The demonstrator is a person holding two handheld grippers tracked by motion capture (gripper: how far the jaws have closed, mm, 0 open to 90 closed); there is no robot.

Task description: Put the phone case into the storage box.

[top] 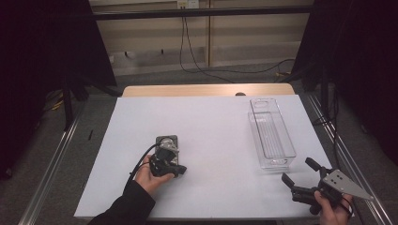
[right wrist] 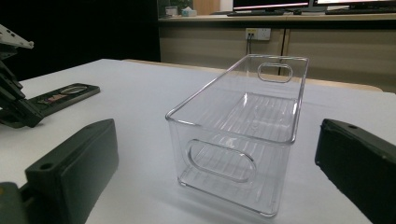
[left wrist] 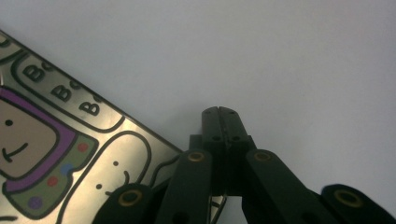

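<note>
A flat metallic case (top: 172, 138) printed with cartoon figures lies left of the middle of the white table; its lid (left wrist: 56, 149) is close up in the left gripper view. My left gripper (top: 165, 151) is over its near end, held in a hand. Its jaws are shut with nothing between them, and their tips (left wrist: 218, 112) are over bare white table just past the case's edge. My right gripper (top: 296, 169) rests at the near right corner, open wide and holding nothing. Between its fingers (right wrist: 74, 158) a clear plastic bin (right wrist: 243, 130) is seen farther off.
The clear bin (top: 271, 133) stands lengthwise on the right half of the table and has nothing in it. The white cover (top: 211, 122) ends at a wooden strip (top: 206, 90) at the back. Metal rails (top: 56, 154) run along both sides. A cable trails from the left gripper.
</note>
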